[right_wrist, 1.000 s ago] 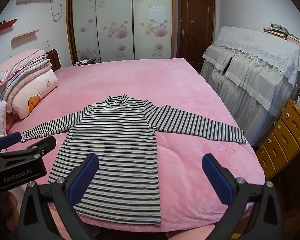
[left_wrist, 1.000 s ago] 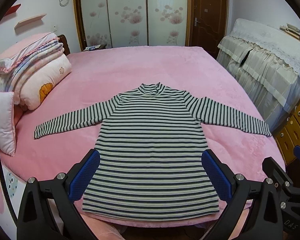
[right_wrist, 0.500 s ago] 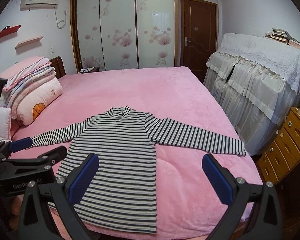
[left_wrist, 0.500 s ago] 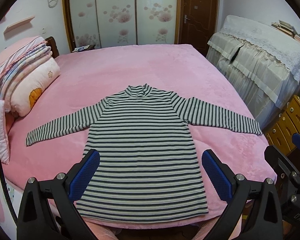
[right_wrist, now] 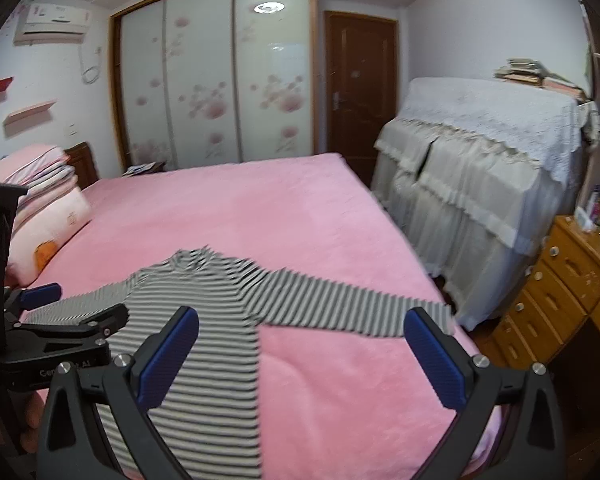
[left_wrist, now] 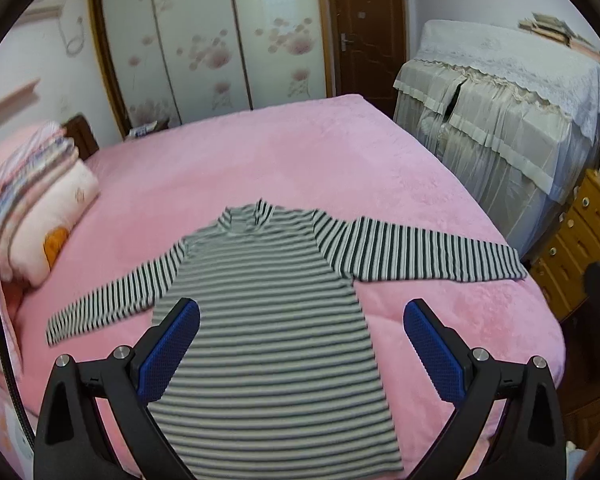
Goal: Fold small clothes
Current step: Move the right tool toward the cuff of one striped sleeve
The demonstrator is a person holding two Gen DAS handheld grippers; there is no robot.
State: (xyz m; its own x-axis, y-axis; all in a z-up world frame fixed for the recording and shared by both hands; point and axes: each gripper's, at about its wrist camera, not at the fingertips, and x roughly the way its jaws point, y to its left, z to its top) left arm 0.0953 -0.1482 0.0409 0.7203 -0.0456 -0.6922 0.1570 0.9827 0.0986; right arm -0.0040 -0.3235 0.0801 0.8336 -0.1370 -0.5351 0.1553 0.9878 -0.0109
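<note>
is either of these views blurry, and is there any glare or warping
Left wrist view: slight motion blur on the striped top, and fisheye bending curves the wardrobe. Right wrist view: heavier smear on the top, and a ceiling light glares off the wardrobe door.

The left hand-held gripper (left_wrist: 300,344) is held with its jaws spread wide; nothing is gripped between the blue pads (left_wrist: 168,350). In the right wrist view it is seen again at the left edge (right_wrist: 66,306), beside the right unit and at a similar height. The right hand-held gripper (right_wrist: 300,344) is likewise held wide apart and empty, its blue pads (right_wrist: 434,356) clear of any contact. Both are pointed forward and slightly downward. The holding hands cannot be made out.
</note>
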